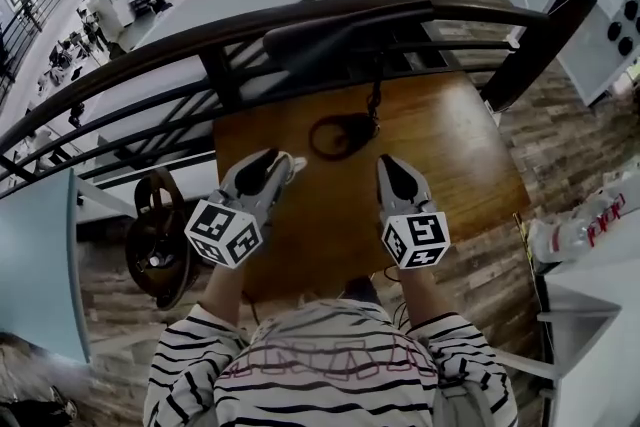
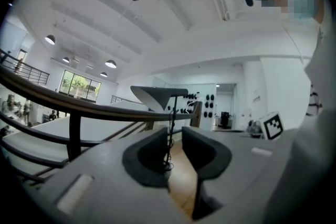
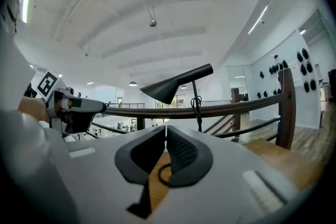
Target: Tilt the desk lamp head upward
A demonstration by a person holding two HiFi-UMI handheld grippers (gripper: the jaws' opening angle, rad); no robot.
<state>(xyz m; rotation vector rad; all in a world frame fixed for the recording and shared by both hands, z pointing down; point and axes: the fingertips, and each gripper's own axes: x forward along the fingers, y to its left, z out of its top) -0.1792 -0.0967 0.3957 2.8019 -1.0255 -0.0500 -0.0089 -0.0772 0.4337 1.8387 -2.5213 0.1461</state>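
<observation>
Presently the left tongs (image 2: pixel 174 136) are held slightly parted and empty, the right tongs (image 3: pixel 164 131) clenched on nothing. The desk lamp head (image 3: pixel 170 86) is seen over the far edge of the bench (image 1: pixel 470 165); its cone should be lifted gently, the stem (image 3: pixel 195 93) steadied.

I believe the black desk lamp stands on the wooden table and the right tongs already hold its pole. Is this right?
Not quite. The desk lamp does stand on the wooden table, but the right tongs hold nothing: they are shut and empty, short of its pole. The right gripper view shows this.
</observation>
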